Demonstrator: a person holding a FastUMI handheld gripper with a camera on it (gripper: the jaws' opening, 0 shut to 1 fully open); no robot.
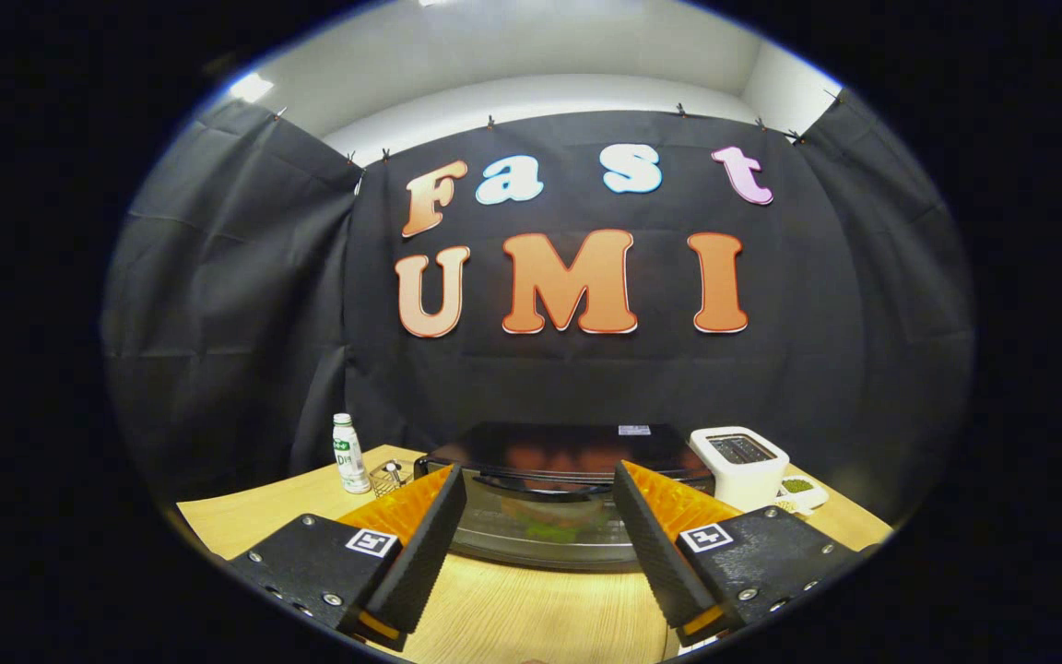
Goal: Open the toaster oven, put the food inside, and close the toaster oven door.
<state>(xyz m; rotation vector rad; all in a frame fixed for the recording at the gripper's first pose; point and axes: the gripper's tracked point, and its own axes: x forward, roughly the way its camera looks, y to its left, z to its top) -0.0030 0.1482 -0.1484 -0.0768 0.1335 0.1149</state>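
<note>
While your gripper (pixel 538 539) fingers stand apart, gripping nothing, the closed toaster oven (pixel 557 493) sits just ahead of them.

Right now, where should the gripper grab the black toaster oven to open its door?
Grab the dark handle bar along the top of the glass door of the black toaster oven, probably from the front. It runs sideways and stands out from the door. The open gripper already faces it, holding nothing.
</note>
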